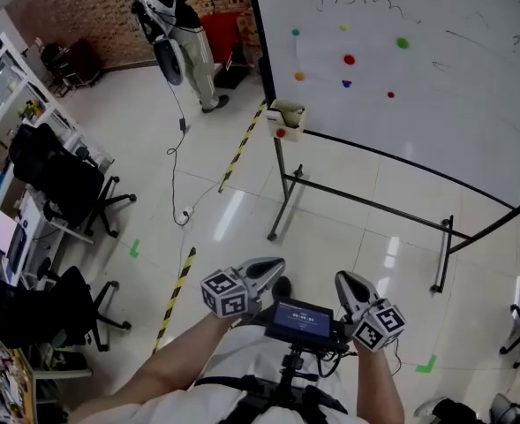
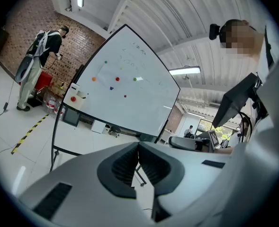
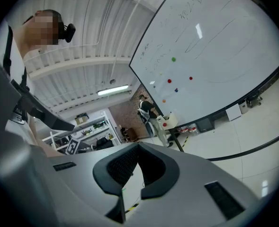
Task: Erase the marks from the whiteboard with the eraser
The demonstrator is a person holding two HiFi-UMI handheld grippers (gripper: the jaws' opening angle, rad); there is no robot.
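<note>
The whiteboard (image 1: 418,69) stands on a black frame ahead and to the right. It carries faint scribbles and several coloured dots, such as a red one (image 1: 349,59) and a green one (image 1: 403,43). A small cream box (image 1: 286,118) with a red round piece hangs at its lower left corner; I cannot make out an eraser. My left gripper (image 1: 273,268) and right gripper (image 1: 347,282) are held close to my body, well short of the board, both shut and empty. The whiteboard (image 2: 125,91) lies far beyond the left gripper (image 2: 138,146), and the whiteboard (image 3: 215,56) far beyond the right gripper (image 3: 138,148).
A person (image 1: 184,25) stands at the back left by a brick wall. Yellow-black floor tape (image 1: 177,295) runs toward the board's stand leg (image 1: 282,193). Black office chairs (image 1: 61,179) and desks line the left side. A cable (image 1: 178,157) lies on the tiles.
</note>
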